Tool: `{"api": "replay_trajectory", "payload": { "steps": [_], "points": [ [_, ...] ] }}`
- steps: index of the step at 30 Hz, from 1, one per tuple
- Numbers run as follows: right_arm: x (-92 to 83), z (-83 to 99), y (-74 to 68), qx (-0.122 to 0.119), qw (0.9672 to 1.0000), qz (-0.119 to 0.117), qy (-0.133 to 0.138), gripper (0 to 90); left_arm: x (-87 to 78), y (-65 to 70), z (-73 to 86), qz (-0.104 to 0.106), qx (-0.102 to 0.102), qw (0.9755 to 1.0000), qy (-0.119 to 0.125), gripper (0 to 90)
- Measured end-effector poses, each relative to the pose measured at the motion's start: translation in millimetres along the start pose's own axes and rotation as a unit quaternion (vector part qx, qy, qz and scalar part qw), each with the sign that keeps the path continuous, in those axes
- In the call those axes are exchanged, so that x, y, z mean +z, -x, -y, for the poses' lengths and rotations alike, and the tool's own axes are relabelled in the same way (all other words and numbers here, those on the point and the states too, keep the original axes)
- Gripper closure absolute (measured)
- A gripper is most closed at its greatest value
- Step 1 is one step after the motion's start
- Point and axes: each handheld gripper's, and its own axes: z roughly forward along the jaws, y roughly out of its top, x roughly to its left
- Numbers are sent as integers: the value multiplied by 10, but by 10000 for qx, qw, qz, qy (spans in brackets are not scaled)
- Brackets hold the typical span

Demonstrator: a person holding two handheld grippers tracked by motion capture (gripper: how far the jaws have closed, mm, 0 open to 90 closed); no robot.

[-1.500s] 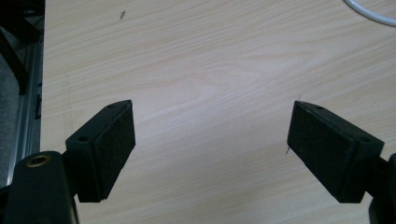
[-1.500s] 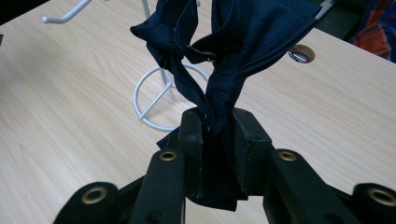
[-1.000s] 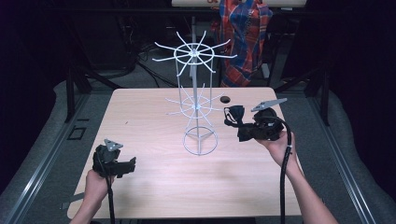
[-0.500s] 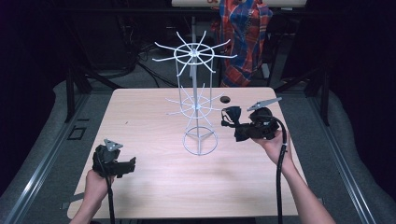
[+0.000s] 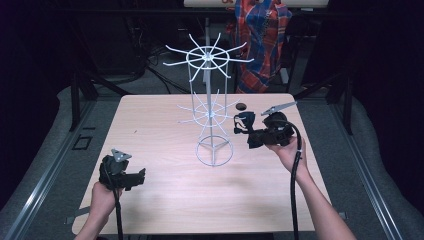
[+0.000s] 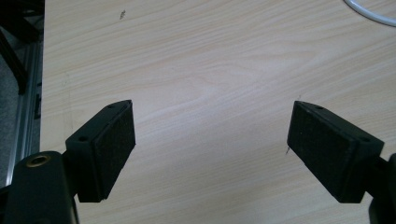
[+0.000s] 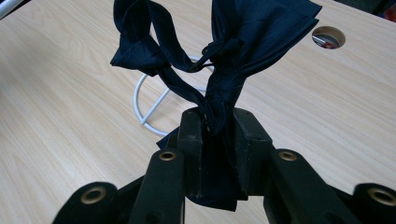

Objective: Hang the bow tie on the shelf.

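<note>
A white wire display rack (image 5: 210,115) with two tiers of radiating hooks stands mid-table. Its round base ring (image 7: 154,100) lies just beyond my right gripper. That right gripper (image 7: 218,122) is shut on a dark blue cloth strap (image 7: 233,32), which bunches and loops upward out of the jaws. In the high view the right gripper (image 5: 246,131) holds the cloth (image 5: 244,120) just right of the rack's lower tier. My left gripper (image 5: 137,175) rests low near the table's front left, open, with bare wood between its pads (image 6: 114,144).
The pale wooden table (image 5: 150,130) has a round dark cable hole (image 5: 241,106) behind the right gripper. A person in a plaid shirt (image 5: 262,30) stands beyond the far edge. Dark frame struts and grey floor surround the table.
The right gripper has edged slightly left toward the rack, still carrying the cloth. The left gripper has stayed where it was.
</note>
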Motion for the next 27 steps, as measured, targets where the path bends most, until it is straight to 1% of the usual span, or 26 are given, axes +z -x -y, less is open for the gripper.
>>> {"api": "replay_trajectory", "payload": {
  "steps": [3, 4, 9, 14, 17, 20, 23, 27],
  "points": [
    [29, -12, -8, 6, 10000, 0, -6, 744, 1, -1, 0, 1, -1, 10000, 2, 155],
    [46, -18, -8, -31, 10000, 4, 1, 743, 1, 0, 0, 4, -4, 10000, 1, 155],
    [121, -50, -52, -68, 10000, 47, -45, 742, 1, 0, -1, 10, 1, 10000, -4, 155],
    [205, -85, -116, -156, 9998, 81, -90, 741, 2, 0, 0, 11, -7, 10000, 2, 155],
    [246, -96, -144, -187, 9998, 73, -67, 740, 4, 0, 0, 7, -11, 10000, 3, 155],
    [267, -103, -159, -186, 9998, 66, -91, 740, 2, 0, 0, 14, -6, 10000, 2, 155],
    [302, -110, -176, -250, 9996, 83, -120, 739, 2, -2, 0, 11, -2, 10000, 2, 155],
    [324, -107, -193, -242, 9996, 93, -125, 738, 1, -1, 0, 11, 3, 10000, 2, 155]
  ]
}}
